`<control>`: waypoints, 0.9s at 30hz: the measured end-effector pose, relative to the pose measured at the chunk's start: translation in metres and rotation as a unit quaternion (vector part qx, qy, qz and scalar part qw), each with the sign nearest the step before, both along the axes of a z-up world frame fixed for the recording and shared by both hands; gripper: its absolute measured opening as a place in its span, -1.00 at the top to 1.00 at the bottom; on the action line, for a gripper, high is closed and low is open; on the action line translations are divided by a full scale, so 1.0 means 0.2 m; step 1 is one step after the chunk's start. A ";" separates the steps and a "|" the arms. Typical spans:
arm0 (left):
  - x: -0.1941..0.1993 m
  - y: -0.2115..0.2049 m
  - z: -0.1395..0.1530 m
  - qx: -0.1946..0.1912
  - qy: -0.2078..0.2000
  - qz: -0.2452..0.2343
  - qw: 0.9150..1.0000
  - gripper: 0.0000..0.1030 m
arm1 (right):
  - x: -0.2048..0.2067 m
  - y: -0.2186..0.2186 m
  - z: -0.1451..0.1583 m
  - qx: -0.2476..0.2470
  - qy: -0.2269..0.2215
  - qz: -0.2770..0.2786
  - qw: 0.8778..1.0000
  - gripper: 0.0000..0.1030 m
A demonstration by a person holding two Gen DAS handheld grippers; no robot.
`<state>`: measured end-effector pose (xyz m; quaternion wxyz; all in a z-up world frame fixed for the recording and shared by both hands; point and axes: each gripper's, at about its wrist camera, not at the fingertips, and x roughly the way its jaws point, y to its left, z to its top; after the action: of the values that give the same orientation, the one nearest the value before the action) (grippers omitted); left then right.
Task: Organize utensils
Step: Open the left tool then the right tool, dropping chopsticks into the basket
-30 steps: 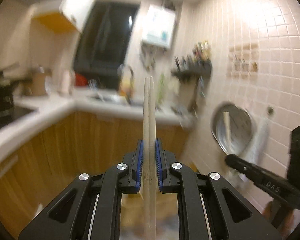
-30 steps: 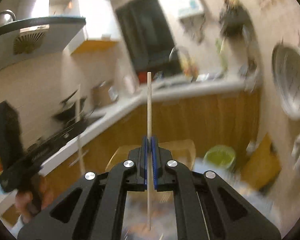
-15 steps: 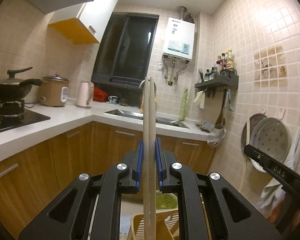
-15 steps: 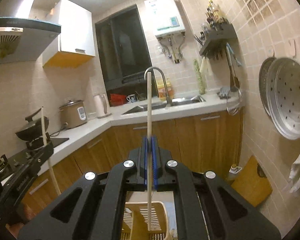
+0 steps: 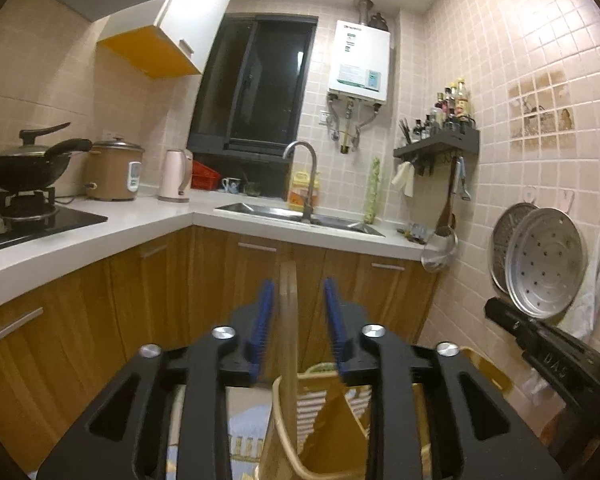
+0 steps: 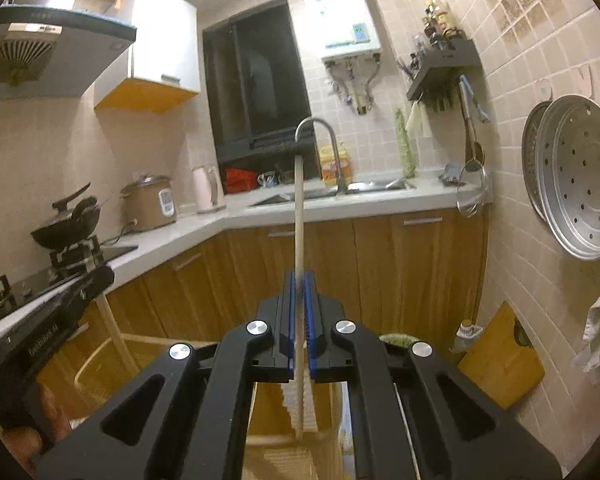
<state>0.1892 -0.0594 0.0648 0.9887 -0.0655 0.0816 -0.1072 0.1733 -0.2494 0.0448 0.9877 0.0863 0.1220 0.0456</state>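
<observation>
Counter (image 5: 100,236) with cooker (image 5: 114,172), kettle (image 5: 174,176)

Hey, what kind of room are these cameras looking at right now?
A small home kitchen, most likely: a sink with a curved faucet set in a white countertop, a lidded wok on a gas burner, and a rice cooker.

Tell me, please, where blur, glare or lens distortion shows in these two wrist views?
Left wrist view: the chopsticks between the open left gripper are smeared and translucent with motion blur; the kitchen behind is sharp. Right wrist view: the chopstick clamped in the right gripper is crisp. Both views: fisheye bending curves the countertop, and the corners are dark.
</observation>
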 end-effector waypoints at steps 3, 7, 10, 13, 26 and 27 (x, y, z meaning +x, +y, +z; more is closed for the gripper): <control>-0.07 0.05 0.03 -0.004 -0.003 -0.005 1.000 0.13 | -0.06 -0.02 0.00 -0.002 0.012 0.006 1.000 0.66; -0.16 0.14 0.10 -0.013 0.004 -0.019 1.000 0.10 | -0.16 -0.08 0.05 0.014 0.024 0.021 0.999 0.56; -0.24 0.23 0.15 -0.024 0.030 -0.032 0.999 0.01 | -0.27 -0.12 0.09 0.010 0.028 0.025 0.999 0.08; -0.30 0.32 0.18 -0.038 0.062 -0.039 0.997 -0.01 | -0.38 -0.13 0.14 -0.003 0.031 0.024 0.999 -0.07; -0.62 0.45 -0.20 0.068 0.322 -0.067 0.942 -0.05 | -0.55 0.06 -0.15 -0.031 0.325 0.127 0.937 -0.07; -0.66 0.44 -0.27 0.068 0.338 -0.083 0.935 -0.05 | -0.55 0.07 -0.18 -0.031 0.337 0.135 0.931 -0.07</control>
<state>0.0580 0.0292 0.0117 0.8923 -0.0231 0.4237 -0.1544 0.0625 -0.2345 0.0092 0.8752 0.0492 0.4597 0.1426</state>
